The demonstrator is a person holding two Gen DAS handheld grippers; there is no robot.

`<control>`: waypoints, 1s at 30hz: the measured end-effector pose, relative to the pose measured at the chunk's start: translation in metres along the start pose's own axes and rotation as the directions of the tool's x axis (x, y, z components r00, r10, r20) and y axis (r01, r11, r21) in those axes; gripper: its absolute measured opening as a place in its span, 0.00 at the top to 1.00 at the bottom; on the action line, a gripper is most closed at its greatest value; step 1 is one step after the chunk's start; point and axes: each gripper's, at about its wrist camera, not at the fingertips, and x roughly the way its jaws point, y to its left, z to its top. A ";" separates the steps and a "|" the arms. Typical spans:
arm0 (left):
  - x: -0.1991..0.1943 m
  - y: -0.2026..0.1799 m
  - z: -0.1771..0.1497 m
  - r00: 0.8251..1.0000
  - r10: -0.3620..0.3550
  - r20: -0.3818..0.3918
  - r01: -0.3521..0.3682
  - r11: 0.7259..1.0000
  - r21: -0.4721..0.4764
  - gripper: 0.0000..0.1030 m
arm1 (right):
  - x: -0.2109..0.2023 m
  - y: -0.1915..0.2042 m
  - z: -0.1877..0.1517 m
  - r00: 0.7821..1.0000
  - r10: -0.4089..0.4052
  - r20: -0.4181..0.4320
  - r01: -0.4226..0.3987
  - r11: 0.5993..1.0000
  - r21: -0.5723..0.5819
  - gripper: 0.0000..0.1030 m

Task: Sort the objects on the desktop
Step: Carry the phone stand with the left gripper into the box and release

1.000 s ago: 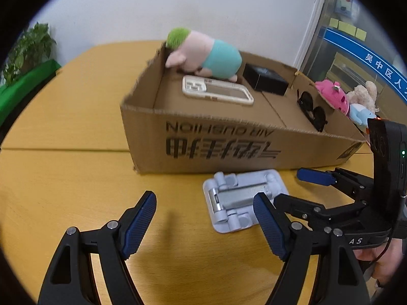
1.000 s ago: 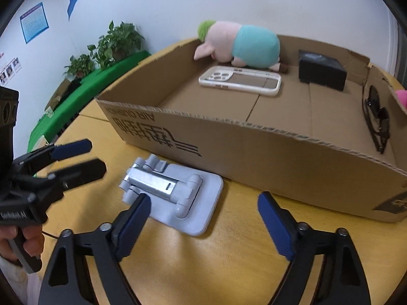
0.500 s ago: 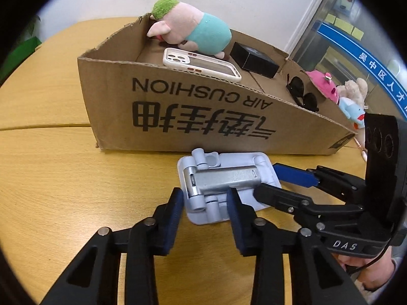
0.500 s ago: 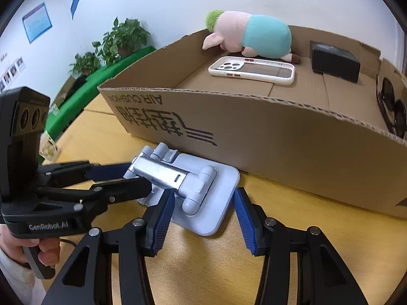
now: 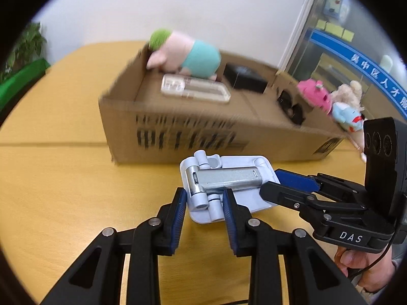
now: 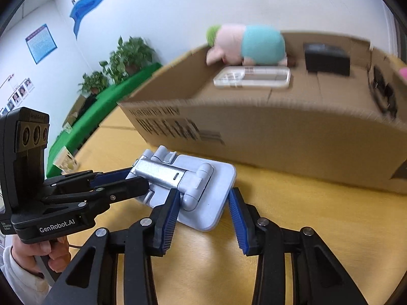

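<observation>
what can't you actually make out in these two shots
- Print on the cardboard box: motion-blurred in both views.
- Dark item at the box's right end: blurred, partly behind the wall.
- Phone stand: whether the left tongs and right tongs truly pinch it or only flank it.
- Underside of the stand: hidden in both.

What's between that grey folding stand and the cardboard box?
Only bare tabletop separates the stand from the box, per both views.

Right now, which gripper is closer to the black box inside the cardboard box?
Neither is clearly nearer. The left gripper and right gripper both clamp ends of the phone stand on the table, outside the cardboard box, well short of the black box.
</observation>
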 end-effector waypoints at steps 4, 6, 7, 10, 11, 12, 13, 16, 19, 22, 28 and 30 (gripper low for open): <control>-0.030 -0.019 0.030 0.995 -0.025 0.094 0.021 0.999 0.046 0.73 | -0.041 0.009 0.022 0.993 -0.016 0.114 0.019 0.999 -0.029 0.62; -0.039 -0.028 0.049 0.990 -0.034 0.133 0.024 0.997 0.076 0.73 | -0.059 0.011 0.040 0.986 -0.027 0.165 0.034 0.999 -0.040 0.62; -0.042 -0.032 0.060 0.988 -0.040 0.152 0.026 0.995 0.091 0.73 | -0.066 0.011 0.049 0.982 -0.032 0.187 0.042 0.998 -0.048 0.62; -0.042 -0.039 0.090 0.982 -0.049 0.184 0.026 0.992 0.124 0.73 | -0.077 0.007 0.080 0.971 -0.053 0.232 0.071 0.995 -0.069 0.62; -0.040 -0.039 0.098 0.981 -0.052 0.188 0.028 0.991 0.130 0.72 | -0.078 0.005 0.091 0.968 -0.060 0.242 0.080 0.994 -0.073 0.62; -0.036 -0.037 0.109 0.981 -0.056 0.188 0.031 0.991 0.130 0.72 | -0.078 0.004 0.097 0.967 -0.062 0.246 0.083 0.994 -0.075 0.62; -0.033 -0.036 0.114 0.981 -0.055 0.184 0.031 0.991 0.129 0.72 | -0.075 0.000 0.107 0.967 -0.062 0.246 0.082 0.994 -0.072 0.62; -0.018 -0.026 0.133 0.988 -0.032 0.154 0.013 0.992 0.125 0.72 | -0.057 -0.010 0.133 0.976 -0.043 0.214 0.056 0.997 -0.054 0.62; 0.003 -0.008 0.144 0.995 -0.008 0.103 -0.001 0.996 0.095 0.73 | -0.027 -0.018 0.150 0.988 -0.030 0.151 0.037 0.998 -0.044 0.62; 0.032 0.014 0.152 1.000 0.013 0.021 -0.014 0.999 0.047 0.73 | 0.014 -0.028 0.164 0.999 -0.015 0.039 0.016 1.000 -0.025 0.62; 0.084 0.035 0.149 0.985 0.071 -0.158 -0.072 0.997 -0.003 0.73 | 0.083 -0.061 0.170 0.976 0.027 -0.215 -0.007 0.995 0.095 0.62; 0.095 0.033 0.145 0.972 0.110 -0.206 -0.108 0.994 0.018 0.73 | 0.099 -0.064 0.166 0.960 0.030 -0.279 0.004 0.993 0.121 0.62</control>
